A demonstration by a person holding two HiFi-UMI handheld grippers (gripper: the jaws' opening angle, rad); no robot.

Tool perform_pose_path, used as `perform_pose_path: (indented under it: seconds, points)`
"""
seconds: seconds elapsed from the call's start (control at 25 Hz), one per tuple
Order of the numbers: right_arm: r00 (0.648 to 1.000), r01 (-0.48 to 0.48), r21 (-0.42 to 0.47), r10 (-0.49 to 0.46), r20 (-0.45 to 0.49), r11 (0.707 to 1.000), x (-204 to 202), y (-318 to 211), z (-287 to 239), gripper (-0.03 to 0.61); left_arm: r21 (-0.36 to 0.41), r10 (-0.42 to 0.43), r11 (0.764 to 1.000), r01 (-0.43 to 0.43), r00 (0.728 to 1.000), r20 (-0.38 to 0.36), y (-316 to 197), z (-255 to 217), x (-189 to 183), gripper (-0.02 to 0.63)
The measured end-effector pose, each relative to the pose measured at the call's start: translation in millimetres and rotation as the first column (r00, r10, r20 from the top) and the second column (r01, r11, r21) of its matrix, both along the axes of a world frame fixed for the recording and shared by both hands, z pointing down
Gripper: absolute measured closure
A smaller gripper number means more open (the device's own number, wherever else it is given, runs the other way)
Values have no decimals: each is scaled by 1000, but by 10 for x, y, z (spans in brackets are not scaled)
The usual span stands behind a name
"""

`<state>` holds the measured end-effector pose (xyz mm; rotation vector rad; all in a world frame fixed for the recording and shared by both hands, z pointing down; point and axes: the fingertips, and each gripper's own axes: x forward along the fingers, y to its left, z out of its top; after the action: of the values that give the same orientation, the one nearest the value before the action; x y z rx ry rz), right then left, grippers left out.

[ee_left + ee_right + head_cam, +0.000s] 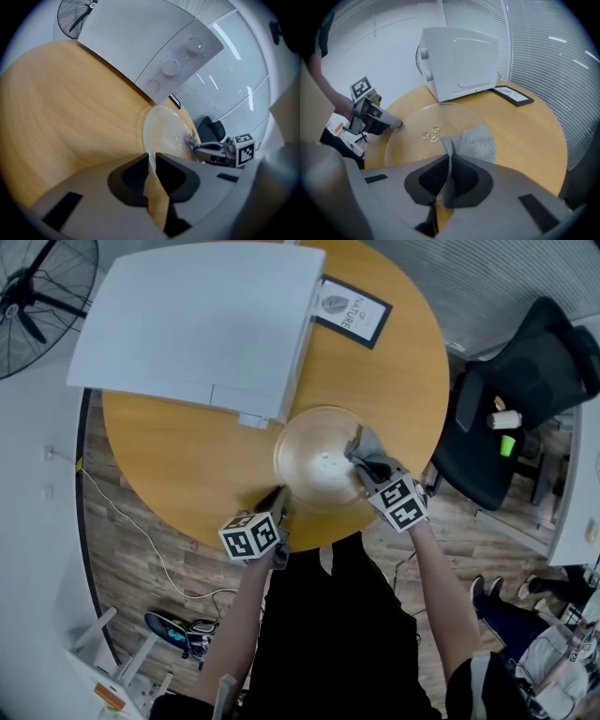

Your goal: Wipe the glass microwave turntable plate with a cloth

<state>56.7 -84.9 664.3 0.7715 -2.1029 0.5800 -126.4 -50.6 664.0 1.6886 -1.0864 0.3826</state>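
Evidently the left gripper [151, 159] pinches the near rim of the glass turntable plate [314, 460], flat on the round table [178, 451], to steady it while the right gripper [450, 161], jaws clamped on the grey cloth [476, 140], rubs its right side.

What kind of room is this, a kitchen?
Probably an office or break room: a white microwave sits on a round wooden table, with a black office chair and window blinds nearby.
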Motion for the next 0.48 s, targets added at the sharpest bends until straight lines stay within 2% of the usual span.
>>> perform_pose_path:
  seconds: [0.2, 0.48]
  points:
    - [996, -86, 28, 86, 13, 996, 18, -456, -21, 552, 15, 8, 1000, -9, 1000, 28, 4, -7, 0, 569]
    - [990, -140, 57, 140, 0, 989, -198, -976, -39, 552, 21, 10, 1000, -10, 999, 33, 3, -10, 9, 569]
